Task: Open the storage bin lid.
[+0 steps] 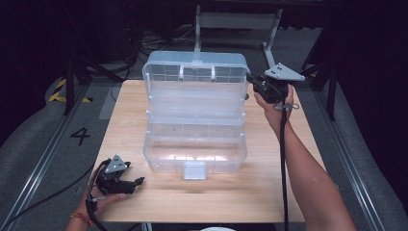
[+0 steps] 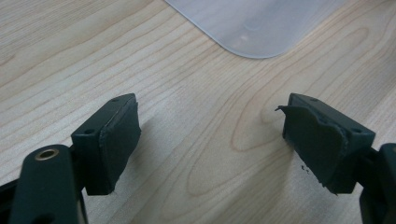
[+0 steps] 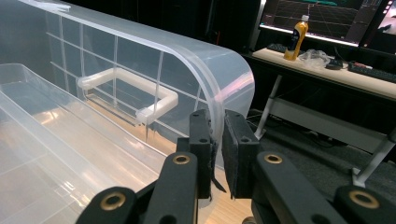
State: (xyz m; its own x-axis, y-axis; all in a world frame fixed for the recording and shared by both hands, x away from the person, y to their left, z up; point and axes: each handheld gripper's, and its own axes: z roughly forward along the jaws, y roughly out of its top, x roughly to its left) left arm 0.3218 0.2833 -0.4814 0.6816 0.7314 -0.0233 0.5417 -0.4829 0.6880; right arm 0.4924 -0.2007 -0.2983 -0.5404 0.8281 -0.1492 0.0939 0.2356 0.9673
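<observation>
1. A clear plastic box (image 1: 195,144) stands in the middle of the wooden table (image 1: 250,187), its base toward the person and its latch tab (image 1: 194,170) at the near wall.
2. The box's lid (image 1: 195,77) is swung open and stands up behind the base, on the far side of the table; its inner face shows a grid of ribs.
3. A white handle (image 3: 128,91) is seen through the lid's wall in the right gripper view.
4. The right gripper (image 1: 251,79) is at the lid's right edge, held by the person's right hand (image 1: 274,103) with the forearm reaching in from the lower right.
5. In the right gripper view its fingers (image 3: 240,154) are pressed together on the curved rim of the lid (image 3: 224,93), the thin plastic wall passing between the two pads.
6. The left gripper (image 1: 139,182) rests low over the near left corner of the table, in the person's left hand (image 1: 103,195), well apart from the lid and near the base's front left corner.
7. In the left gripper view its fingers (image 2: 116,140) stand wide apart with bare wood between them, holding nothing.
8. A rounded corner of the box (image 2: 254,25) lies ahead of those fingers, not touching them.
9. Beyond the lid, a desk carries a yellow bottle (image 3: 297,37) and a keyboard (image 3: 373,72).
</observation>
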